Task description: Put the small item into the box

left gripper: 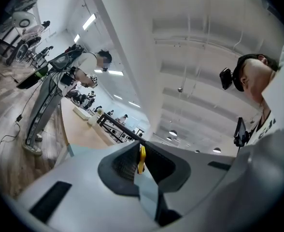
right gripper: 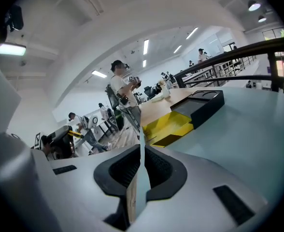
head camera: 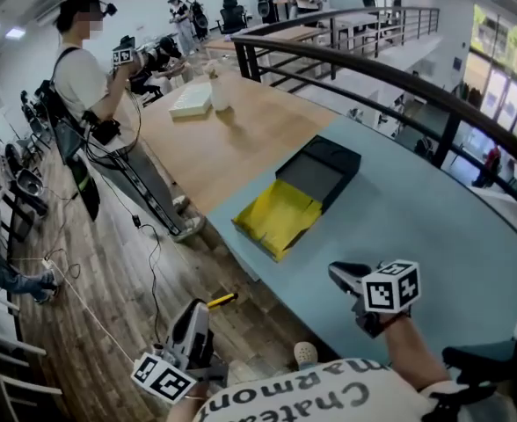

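The box [head camera: 316, 176] is black with an open yellow flap [head camera: 278, 220] and lies near the left edge of the light blue table [head camera: 417, 227]. The small item [head camera: 222, 301] is a thin yellow piece. My left gripper [head camera: 204, 309] is shut on it, low over the floor and left of the table. In the left gripper view the yellow item [left gripper: 141, 159] sits pinched between the dark pads. My right gripper [head camera: 334, 272] hovers over the table's near edge, shut with nothing in it. In the right gripper view the box [right gripper: 195, 109] lies ahead of that gripper [right gripper: 142, 149].
A person [head camera: 87, 77] holding grippers stands at the far left on the wooden floor [head camera: 109, 280], where cables trail. A wooden table [head camera: 241, 139] behind the box carries a white box [head camera: 192, 102]. A dark railing [head camera: 399, 77] curves along the table's far side.
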